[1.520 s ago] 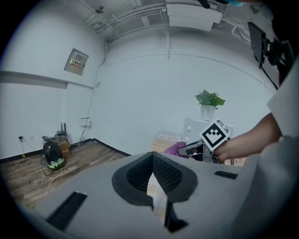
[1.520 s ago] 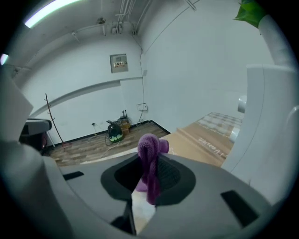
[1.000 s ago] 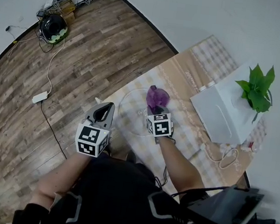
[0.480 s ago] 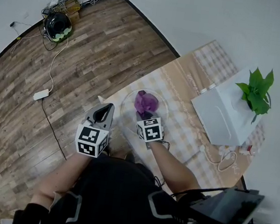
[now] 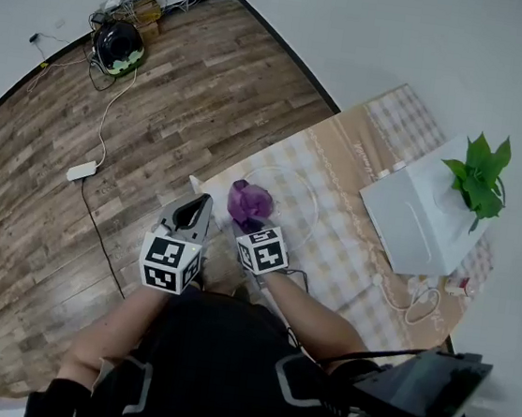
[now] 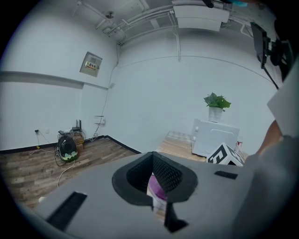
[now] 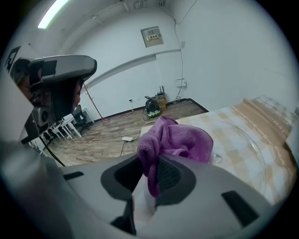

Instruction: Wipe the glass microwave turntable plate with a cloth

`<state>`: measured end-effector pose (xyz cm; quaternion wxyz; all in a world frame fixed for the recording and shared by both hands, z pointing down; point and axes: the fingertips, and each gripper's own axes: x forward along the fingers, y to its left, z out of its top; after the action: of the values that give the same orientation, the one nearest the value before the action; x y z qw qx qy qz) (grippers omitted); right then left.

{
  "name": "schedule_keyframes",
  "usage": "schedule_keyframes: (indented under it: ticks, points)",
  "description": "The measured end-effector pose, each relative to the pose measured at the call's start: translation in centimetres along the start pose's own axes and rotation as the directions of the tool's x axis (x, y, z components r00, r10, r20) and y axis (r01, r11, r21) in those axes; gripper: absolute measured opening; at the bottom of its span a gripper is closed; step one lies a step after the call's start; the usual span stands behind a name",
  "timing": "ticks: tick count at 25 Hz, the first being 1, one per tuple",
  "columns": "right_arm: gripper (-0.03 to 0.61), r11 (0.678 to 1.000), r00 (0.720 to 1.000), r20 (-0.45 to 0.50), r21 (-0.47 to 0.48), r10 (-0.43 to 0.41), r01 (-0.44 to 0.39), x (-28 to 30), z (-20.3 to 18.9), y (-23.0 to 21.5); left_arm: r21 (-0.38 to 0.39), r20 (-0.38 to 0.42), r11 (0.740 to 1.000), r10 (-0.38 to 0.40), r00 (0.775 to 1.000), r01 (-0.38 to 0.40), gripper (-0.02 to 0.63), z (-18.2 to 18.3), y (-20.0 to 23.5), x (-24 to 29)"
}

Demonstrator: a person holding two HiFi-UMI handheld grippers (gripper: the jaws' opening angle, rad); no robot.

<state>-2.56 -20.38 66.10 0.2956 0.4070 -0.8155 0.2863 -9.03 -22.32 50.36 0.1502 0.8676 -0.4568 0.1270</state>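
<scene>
One glass plate (image 5: 293,195) on checked tablecloth (image 5: 352,254); wood-plank floor (image 5: 161,96), white walls (image 5: 405,32).

Two grippers: the left gripper (image 5: 200,207) at seven o'clock and the right gripper (image 5: 250,222) near the centre. One purple cloth (image 5: 247,199). One glass plate (image 5: 292,200). One table (image 5: 363,149). One white box (image 5: 420,222) and one green plant (image 5: 477,177) at three o'clock. One white plug block (image 5: 81,170) on the floor at nine o'clock.
</scene>
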Motion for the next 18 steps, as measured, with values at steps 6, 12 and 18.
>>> schedule_keyframes:
  ticks: [6,12,18]
  points:
    - [0.074,0.997,0.999,0.029,0.061,0.045,-0.046,-0.5,0.8,1.5,-0.007,0.004,1.0,0.016,1.0,-0.016,0.006,0.0,0.1,-0.6]
    - [0.074,0.987,0.987,0.156,0.152,0.025,-0.049,-4.0,4.0,-0.1,0.009,0.009,1.0,-0.003,1.0,0.003,0.006,0.8,-0.7,0.2]
    - [0.074,0.979,0.962,0.271,0.202,-0.045,-0.011,-9.4,6.8,-3.8,0.031,0.005,0.998,-0.062,0.998,0.061,0.006,1.3,-3.2,1.8]
